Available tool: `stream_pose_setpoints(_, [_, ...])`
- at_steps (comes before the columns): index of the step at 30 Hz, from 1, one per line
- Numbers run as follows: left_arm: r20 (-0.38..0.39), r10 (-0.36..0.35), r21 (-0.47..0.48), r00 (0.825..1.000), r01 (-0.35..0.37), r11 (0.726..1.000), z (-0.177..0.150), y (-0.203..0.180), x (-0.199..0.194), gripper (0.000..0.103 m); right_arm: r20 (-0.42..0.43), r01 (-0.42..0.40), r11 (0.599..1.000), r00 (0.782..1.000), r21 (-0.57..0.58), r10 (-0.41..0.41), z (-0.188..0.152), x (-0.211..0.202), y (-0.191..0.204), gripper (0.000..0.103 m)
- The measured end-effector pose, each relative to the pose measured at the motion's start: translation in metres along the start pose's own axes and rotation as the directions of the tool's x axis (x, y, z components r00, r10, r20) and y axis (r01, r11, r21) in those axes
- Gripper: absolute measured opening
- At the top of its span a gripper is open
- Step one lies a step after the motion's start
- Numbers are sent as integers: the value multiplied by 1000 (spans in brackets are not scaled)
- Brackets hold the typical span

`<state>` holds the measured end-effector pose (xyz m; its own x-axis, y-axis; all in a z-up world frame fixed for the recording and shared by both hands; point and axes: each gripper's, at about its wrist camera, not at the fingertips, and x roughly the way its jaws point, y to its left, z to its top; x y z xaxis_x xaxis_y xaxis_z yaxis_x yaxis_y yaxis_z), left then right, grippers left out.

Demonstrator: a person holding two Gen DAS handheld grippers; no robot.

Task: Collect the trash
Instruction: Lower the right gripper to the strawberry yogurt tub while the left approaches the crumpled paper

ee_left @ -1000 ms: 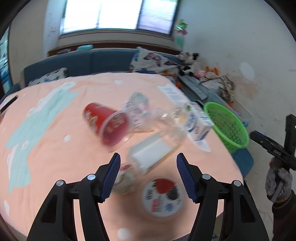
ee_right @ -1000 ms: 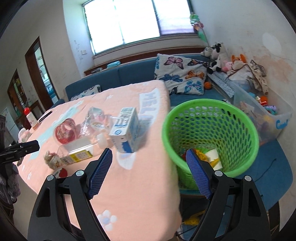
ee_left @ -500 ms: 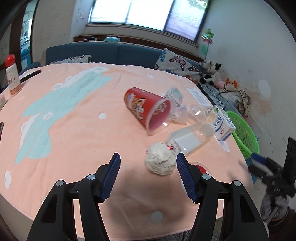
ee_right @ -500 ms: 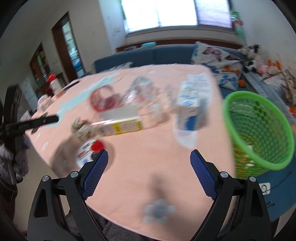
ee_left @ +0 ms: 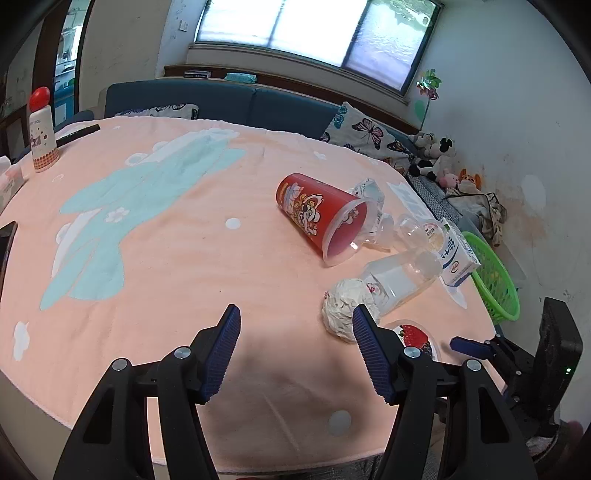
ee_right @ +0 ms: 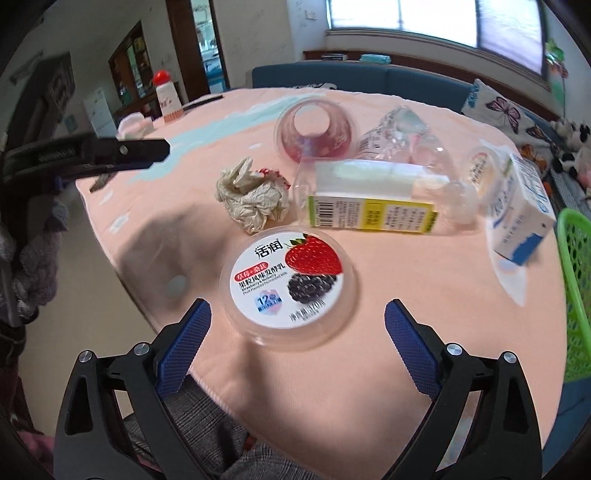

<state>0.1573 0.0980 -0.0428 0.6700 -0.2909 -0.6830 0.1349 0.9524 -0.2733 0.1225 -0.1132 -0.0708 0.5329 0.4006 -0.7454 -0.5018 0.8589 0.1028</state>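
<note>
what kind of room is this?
Likely a home living room: a blue sofa with a butterfly cushion under a window, stuffed toys in the corner, and a table under a peach blanket.

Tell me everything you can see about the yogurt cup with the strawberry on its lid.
The yogurt cup is a round, clear plastic tub with a white foil lid printed with a strawberry, a blackberry and Chinese text. It looks sealed and sits upright, lid up, on the peach tablecloth near the table's edge. It lies just in front of the crumpled paper ball, ahead of the right gripper, whose jaws are opening without touching it.
</note>
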Motion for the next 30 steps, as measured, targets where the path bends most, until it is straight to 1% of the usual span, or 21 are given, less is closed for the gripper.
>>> stream_pose_setpoints(4, [-3, -3, -4, 1000, 3, 1000, -1, 5, 0, 61, -18, 15, 1000, 1000, -7, -15, 2, 12, 2, 96])
stream_pose_setpoints(12, [-15, -5, 2, 1000, 5, 1000, -2, 7, 6, 61, -44, 39, 999, 998, -11, -40, 7, 30, 8, 96])
stream_pose_setpoints(16, [-25, -9, 11, 1000, 9, 1000, -3, 5, 10, 61, -44, 48, 999, 998, -13, -49, 8, 34, 11, 95])
stream_pose_setpoints(18, [-31, -13, 18, 999, 14, 1000, -3, 2, 12, 61, -42, 47, 999, 998, -14, -48, 8, 34, 12, 93])
stream_pose_setpoints(22, [-45, -22, 45, 999, 24, 999, -4, -5, 19, 61, -38, 41, 999, 998, -8, -42, 7, 32, 11, 92])
stream_pose_setpoints(27, [-80, -36, 85, 996, 43, 995, -7, -18, 34, 61, -23, 40, 999, 999, 1, -40, 4, 20, 6, 92])
stream_pose_setpoints(29, [-90, -40, 99, 995, 49, 994, -7, -23, 39, 66, -17, 40, 999, 999, 8, -40, 3, 14, 2, 92])
stream_pose_setpoints(30, [-95, -41, 107, 995, 51, 993, -7, -26, 41, 66, -14, 42, 999, 999, 11, -42, 2, 12, 1, 92])
